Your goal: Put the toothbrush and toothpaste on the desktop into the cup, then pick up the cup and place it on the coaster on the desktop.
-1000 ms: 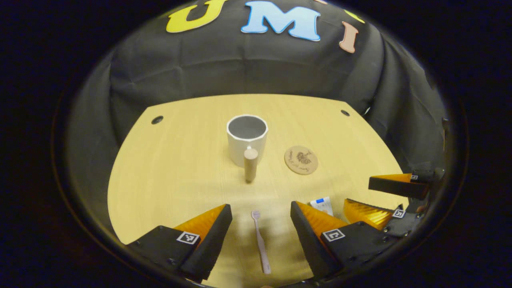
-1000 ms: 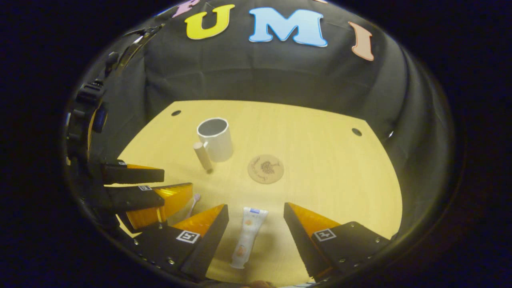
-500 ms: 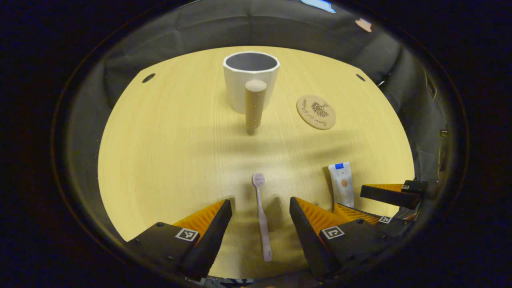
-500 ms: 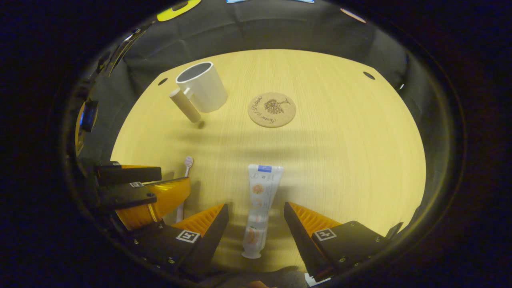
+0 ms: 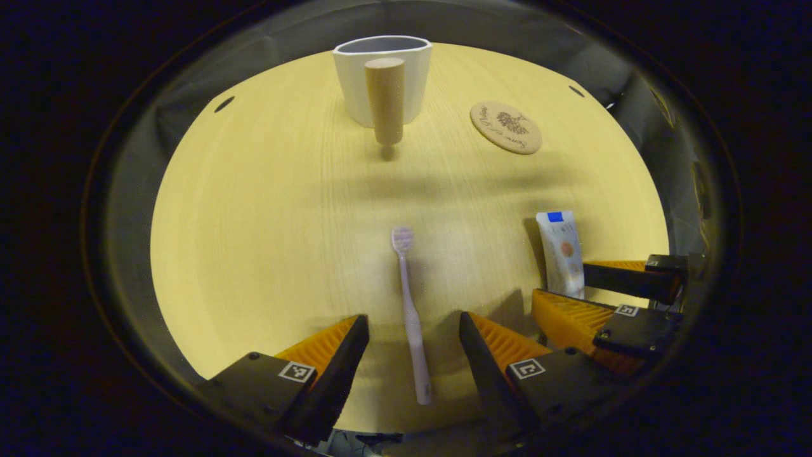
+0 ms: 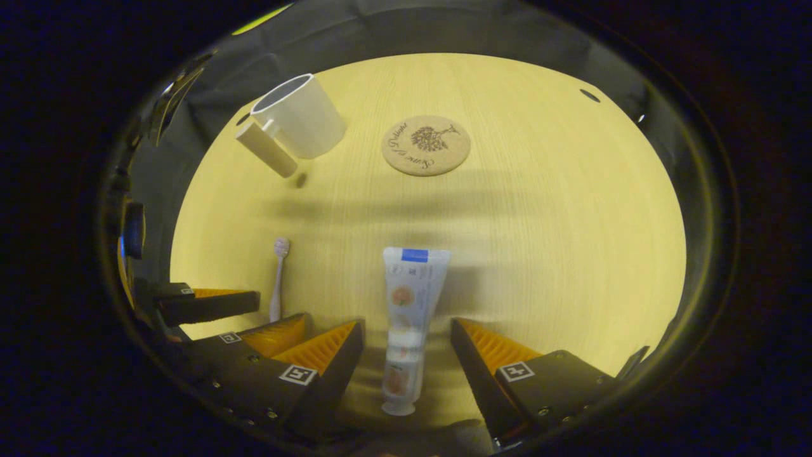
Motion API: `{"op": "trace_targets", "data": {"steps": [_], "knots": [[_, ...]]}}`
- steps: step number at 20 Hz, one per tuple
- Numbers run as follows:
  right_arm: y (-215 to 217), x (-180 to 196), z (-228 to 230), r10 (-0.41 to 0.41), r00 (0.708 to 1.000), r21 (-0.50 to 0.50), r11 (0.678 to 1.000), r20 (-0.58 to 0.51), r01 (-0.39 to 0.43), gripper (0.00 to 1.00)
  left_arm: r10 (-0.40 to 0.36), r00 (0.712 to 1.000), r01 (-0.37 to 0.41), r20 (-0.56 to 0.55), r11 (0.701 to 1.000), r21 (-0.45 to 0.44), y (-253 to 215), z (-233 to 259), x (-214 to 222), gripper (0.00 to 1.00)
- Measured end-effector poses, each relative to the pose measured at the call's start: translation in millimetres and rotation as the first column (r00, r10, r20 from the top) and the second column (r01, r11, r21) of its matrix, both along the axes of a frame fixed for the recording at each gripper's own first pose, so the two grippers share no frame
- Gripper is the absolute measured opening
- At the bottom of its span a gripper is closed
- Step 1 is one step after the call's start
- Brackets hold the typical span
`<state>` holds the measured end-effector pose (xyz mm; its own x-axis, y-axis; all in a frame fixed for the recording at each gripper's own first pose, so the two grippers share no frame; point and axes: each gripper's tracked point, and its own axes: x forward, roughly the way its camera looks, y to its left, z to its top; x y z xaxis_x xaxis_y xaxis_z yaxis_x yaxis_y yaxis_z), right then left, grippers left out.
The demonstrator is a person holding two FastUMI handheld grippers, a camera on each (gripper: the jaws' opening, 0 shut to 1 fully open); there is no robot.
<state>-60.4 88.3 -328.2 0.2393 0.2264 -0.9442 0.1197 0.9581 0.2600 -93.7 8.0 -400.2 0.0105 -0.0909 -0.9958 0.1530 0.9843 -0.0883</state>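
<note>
Left tongs (image 5: 412, 330) spread wide astride the toothbrush (image 5: 409, 317), not touching. Right tongs (image 6: 406, 336) wide astride the toothpaste tube (image 6: 406, 317). Both items lie near the cork coaster (image 6: 425, 145).

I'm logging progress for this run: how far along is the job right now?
Nothing is done yet: the toothbrush and toothpaste lie on the desktop, each between an open gripper's fingers, left gripper, right gripper. Left: grasp both, drop them into the cup, then move it onto the coaster.
</note>
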Motion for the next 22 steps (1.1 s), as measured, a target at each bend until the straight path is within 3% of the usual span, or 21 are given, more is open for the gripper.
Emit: {"op": "trace_targets", "data": {"steps": [4,5,6,8,9,10,11,12,14,16,17,22], "knots": [[-2.1,3.3,-3.3,-0.003,1.000,-0.004,1.000,-0.005,0.003,0.86,-0.030,0.999,0.030,0.012,0.999,0.026,1.1,-1.3,0.9,0.78],[-3.6,1.7,-4.5,-0.003,1.000,-0.013,1.000,-0.013,0.003,0.82,-0.030,0.999,0.030,0.011,0.999,0.026,-0.2,0.3,-0.1,0.75],[-4.5,3.3,-5.5,-0.005,1.000,-0.017,1.000,-0.010,0.005,0.71,-0.026,1.000,0.025,0.014,0.999,0.024,-1.9,-0.7,0.4,0.79],[-6.9,0.2,-6.8,-0.003,1.000,-0.028,1.000,-0.018,0.003,0.59,-0.007,1.000,0.007,0.008,1.000,0.025,-2.6,-0.7,-4.7,0.58],[-8.3,0.5,-6.3,-0.005,1.000,-0.032,0.999,-0.015,0.005,0.56,0.002,1.000,-0.002,0.011,1.000,0.026,-3.8,-0.5,-4.4,0.55],[-8.8,0.9,-6.2,-0.012,1.000,-0.030,0.999,-0.012,0.012,0.48,-0.004,1.000,0.004,0.012,1.000,0.024,-4.1,-0.3,-4.2,0.40],[-7.6,0.7,-6.4,-0.006,1.000,-0.026,1.000,-0.005,0.006,0.45,-0.010,1.000,0.010,0.014,1.000,0.022,-3.5,0.0,-4.7,0.46],[-8.9,2.4,-5.3,-0.015,1.000,-0.023,1.000,0.001,0.015,0.44,0.016,0.999,-0.017,0.031,1.000,0.021,-2.3,-0.3,-2.1,0.40],[-6.8,0.4,-5.4,-0.023,1.000,0.001,1.000,0.006,0.023,0.32,0.011,0.999,-0.011,0.041,1.000,0.014,-2.7,0.3,-2.1,0.19],[-7.5,0.5,-4.2,-0.044,0.999,0.020,0.999,0.021,0.044,0.32,0.017,0.998,-0.017,0.064,1.000,0.003,-3.5,1.5,-2.4,0.15],[-4.9,1.5,-4.9,-0.054,0.998,0.039,0.998,0.035,0.053,0.23,0.010,0.997,-0.010,0.075,1.000,0.000,-2.8,0.8,-3.6,0.15],[-6.7,3.7,-2.9,-0.066,0.994,0.072,0.996,0.092,0.060,0.22,0.011,0.989,-0.006,0.149,1.000,-0.031,-3.5,2.7,-0.5,0.11]]}}
